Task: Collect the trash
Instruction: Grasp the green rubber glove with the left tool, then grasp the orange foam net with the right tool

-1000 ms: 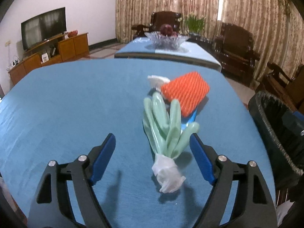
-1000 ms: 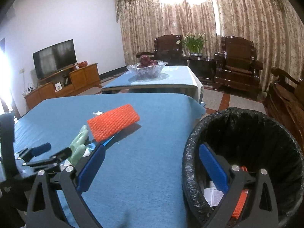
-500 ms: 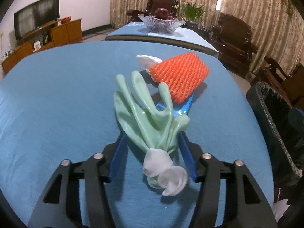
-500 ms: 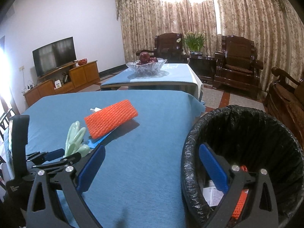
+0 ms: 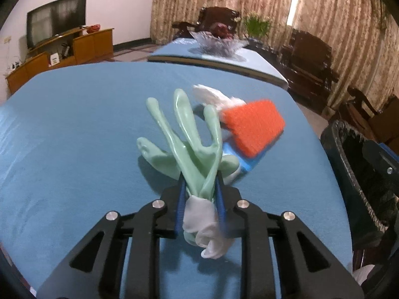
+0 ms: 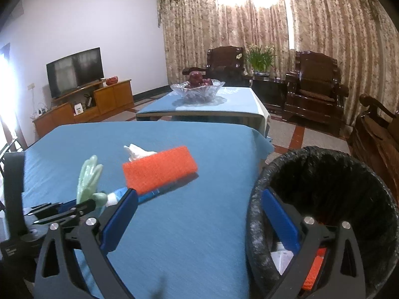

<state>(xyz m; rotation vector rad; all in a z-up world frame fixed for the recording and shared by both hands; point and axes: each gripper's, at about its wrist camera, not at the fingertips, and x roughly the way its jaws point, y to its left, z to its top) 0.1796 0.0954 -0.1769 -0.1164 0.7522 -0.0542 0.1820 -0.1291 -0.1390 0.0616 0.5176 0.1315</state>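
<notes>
Closing since a second ago, my left gripper [image 5: 199, 194] now pinches the green glove [image 5: 189, 147]; right gripper [image 6: 199, 214] hangs open. I'd lift straight, then swing right to the bin [image 6: 324, 164].

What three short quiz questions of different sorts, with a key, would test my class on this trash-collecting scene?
1. True or false: the left gripper is shut on the glove.
2. What lies in the bin? A. nothing B. some trash C. fruit
3. Fill in: the right gripper is ____.

Key: 1 true. 2 B. 3 open; one of its fingers hangs over the bin, holding nothing.
</notes>
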